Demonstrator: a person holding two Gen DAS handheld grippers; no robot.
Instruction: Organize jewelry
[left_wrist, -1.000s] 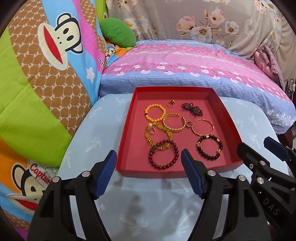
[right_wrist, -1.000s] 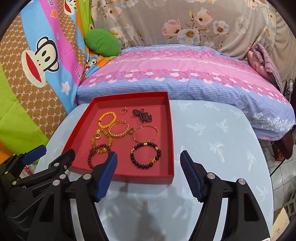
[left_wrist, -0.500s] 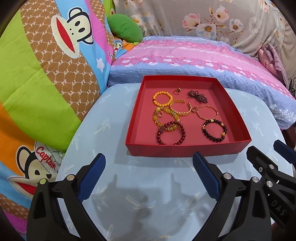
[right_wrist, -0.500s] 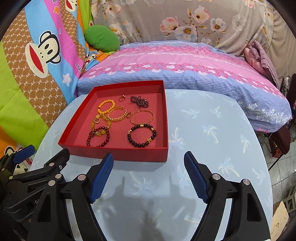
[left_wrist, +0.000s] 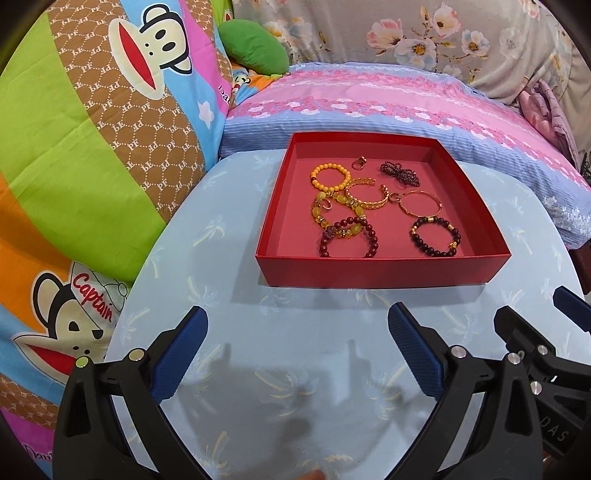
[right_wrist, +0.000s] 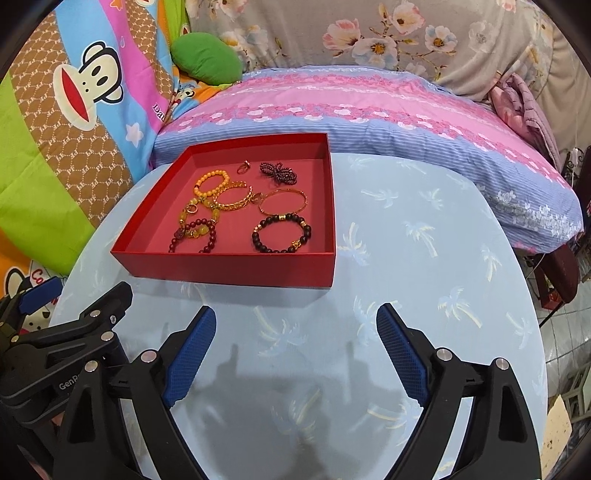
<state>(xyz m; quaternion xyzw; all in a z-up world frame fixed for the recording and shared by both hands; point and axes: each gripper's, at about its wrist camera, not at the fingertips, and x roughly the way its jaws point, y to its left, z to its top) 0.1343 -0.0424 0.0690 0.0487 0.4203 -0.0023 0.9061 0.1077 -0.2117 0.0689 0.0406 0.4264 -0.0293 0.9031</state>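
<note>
Hovering wide apart and empty over the worktop (left_wrist: 229, 258): left claw (left_wrist: 297, 332); right claw (right_wrist: 295, 330), jaws opening.
Beyond, the red tray (left_wrist: 380, 271) holds bracelets; only the right wrist view shows bare worktop to its right and floor tiles (right_wrist: 565, 354). Tray sits square-on, pillow (left_wrist: 369, 96) behind.
</note>
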